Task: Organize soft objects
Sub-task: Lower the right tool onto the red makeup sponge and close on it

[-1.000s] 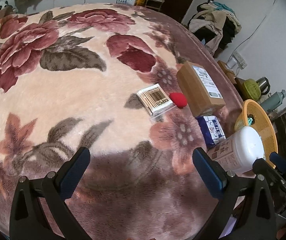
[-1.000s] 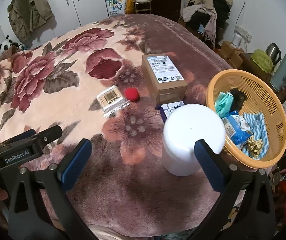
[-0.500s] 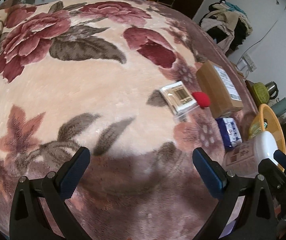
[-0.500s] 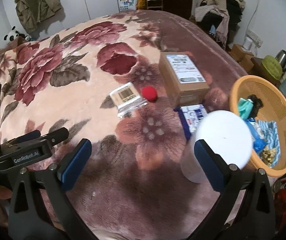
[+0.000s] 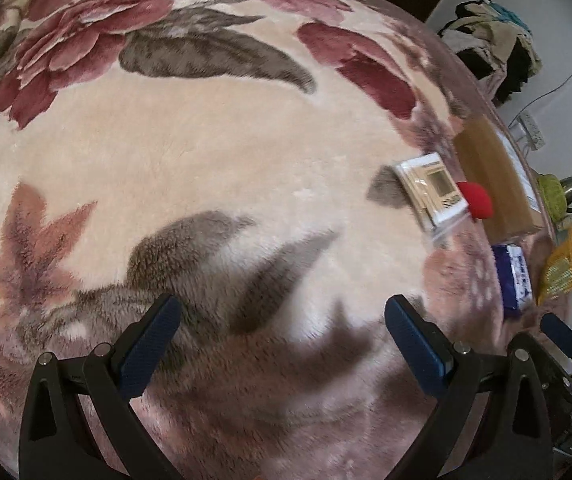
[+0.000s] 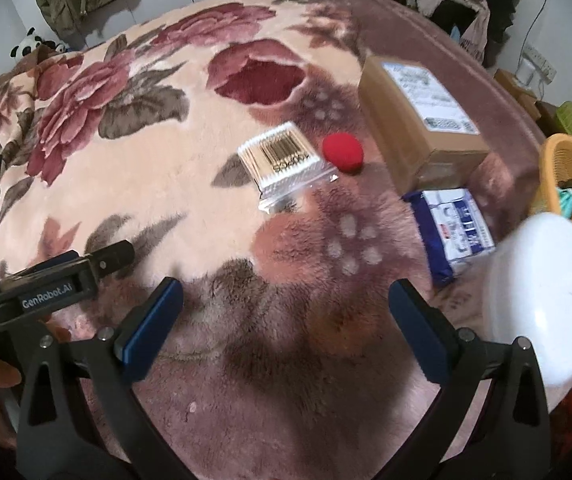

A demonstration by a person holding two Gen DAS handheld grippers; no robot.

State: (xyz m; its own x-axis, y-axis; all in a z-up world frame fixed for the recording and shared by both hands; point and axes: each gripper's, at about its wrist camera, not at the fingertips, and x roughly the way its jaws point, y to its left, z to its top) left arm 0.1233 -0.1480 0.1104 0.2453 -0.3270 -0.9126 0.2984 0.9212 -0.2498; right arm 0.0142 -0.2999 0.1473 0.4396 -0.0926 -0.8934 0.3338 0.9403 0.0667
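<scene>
Floral blanket point(image 6: 134, 184) covers the bed that serves as work surface. Both the right gripper point(image 6: 286, 316) and left gripper point(image 5: 282, 334) hover with fingers apart, empty. Approach the tissue pack point(image 6: 456, 232) squarely, closing across its narrow sides. Beyond lie cotton swabs point(image 6: 284, 162), a seemingly foam red ball point(image 6: 343, 152) and, at right, the basket point(image 6: 566, 172).

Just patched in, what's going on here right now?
A person holds a gripper in each hand above a flowered blanket. Both the left gripper and the right gripper are open and empty. On the blanket lie a cotton swab pack, a red sponge ball, a cardboard box and a blue tissue pack. A white container stands beside an orange basket that already holds some items.
</scene>
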